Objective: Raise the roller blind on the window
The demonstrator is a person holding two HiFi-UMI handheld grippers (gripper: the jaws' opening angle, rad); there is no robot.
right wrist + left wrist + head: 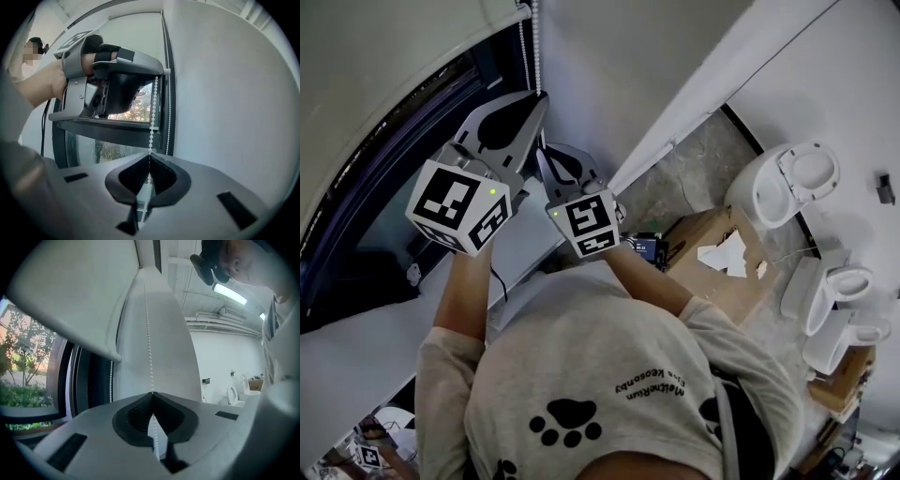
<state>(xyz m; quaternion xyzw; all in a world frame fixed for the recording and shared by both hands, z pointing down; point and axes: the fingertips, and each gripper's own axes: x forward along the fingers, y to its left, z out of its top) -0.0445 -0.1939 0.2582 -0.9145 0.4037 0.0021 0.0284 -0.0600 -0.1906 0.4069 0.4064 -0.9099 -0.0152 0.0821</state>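
The white bead chain hangs beside the window, along the edge of the white wall. My left gripper is shut on the chain, the higher of the two. In the left gripper view the bead chain drops straight into the closed pads. My right gripper is shut on the same bead chain just below; its view shows the left gripper above it. The roller blind is a white sheet, its bottom bar slanting across the upper glass. A second chain strand hangs alongside.
The dark window frame and a white sill lie to the left. On the floor to the right stand white toilets and an open cardboard box. The white wall is close beside the chain.
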